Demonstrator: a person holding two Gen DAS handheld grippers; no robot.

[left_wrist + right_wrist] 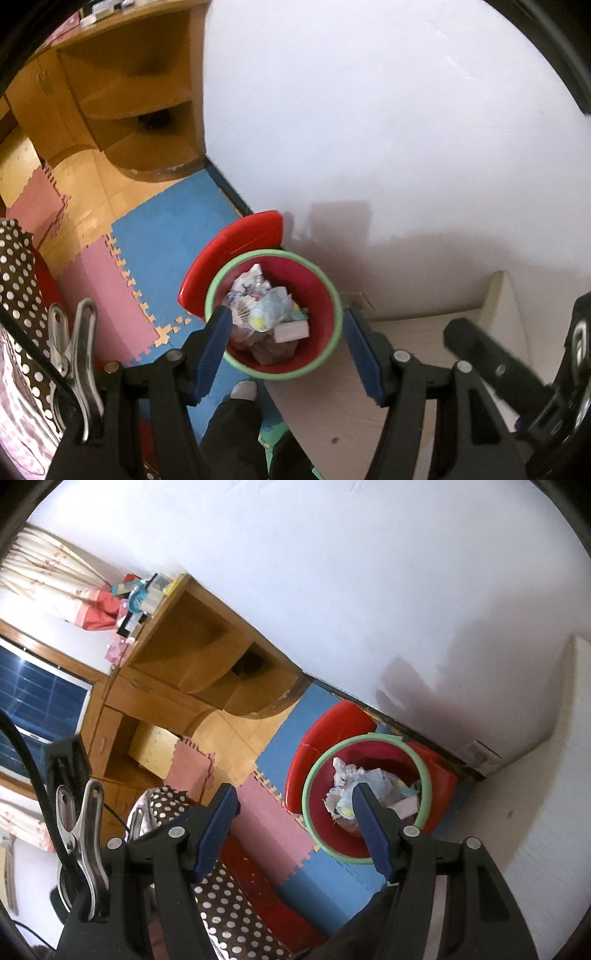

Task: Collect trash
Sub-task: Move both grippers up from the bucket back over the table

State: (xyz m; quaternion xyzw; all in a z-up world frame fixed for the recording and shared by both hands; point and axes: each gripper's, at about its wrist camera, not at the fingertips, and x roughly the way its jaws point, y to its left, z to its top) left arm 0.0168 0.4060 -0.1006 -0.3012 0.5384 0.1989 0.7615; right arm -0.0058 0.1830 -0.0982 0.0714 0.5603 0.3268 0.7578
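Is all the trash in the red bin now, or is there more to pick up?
Done: crumpled paper and wrappers already lie inside the red bin with the green rim, on the foam mats by the wall. In hand: nothing; the left gripper and right gripper both have empty, open fingers above the bin. Left: no loose trash shows on the blue and pink mats, so little seems to remain here.
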